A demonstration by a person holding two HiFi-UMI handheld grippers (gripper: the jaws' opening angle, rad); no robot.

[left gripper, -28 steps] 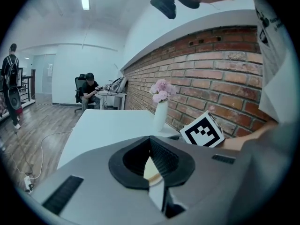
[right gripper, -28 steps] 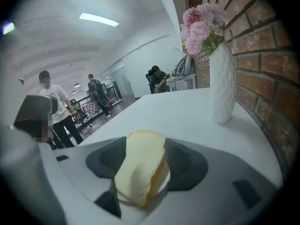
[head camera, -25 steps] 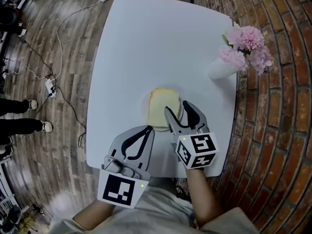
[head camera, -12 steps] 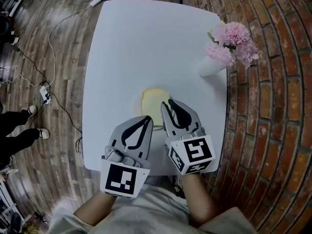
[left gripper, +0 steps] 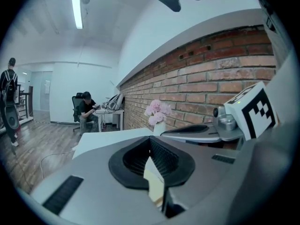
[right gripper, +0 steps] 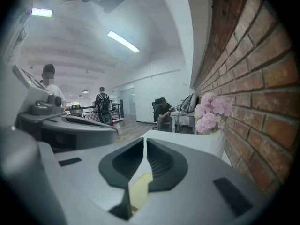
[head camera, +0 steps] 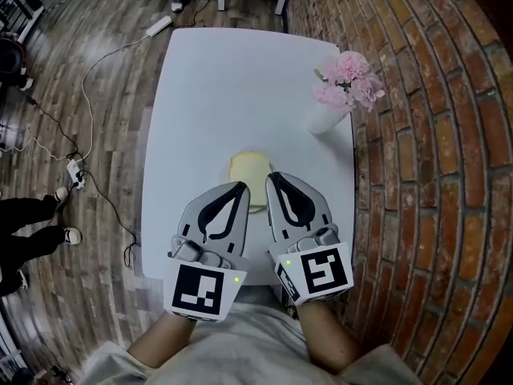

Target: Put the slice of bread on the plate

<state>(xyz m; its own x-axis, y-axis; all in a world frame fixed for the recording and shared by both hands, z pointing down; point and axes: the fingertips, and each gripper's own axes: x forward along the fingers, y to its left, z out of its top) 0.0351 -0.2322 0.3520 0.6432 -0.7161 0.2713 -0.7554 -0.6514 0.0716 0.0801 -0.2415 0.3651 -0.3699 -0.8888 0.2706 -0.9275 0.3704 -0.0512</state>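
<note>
Lying on round plate [head camera: 226,172] | squarish pale bread slice [head camera: 248,170] | smooth white table [head camera: 240,79]

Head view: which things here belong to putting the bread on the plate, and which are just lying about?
Part of the job:
slice of bread
plate under it

Just lying about:
vase of pink flowers near the table's right edge
power strip and cable on the floor

We count one white table [head camera: 240,87], one plate [head camera: 227,170], one slice of bread [head camera: 249,172], one white vase [head camera: 325,121] and one bunch of pink flowers [head camera: 349,79]. The right gripper view shows three people [right gripper: 101,105].
</note>
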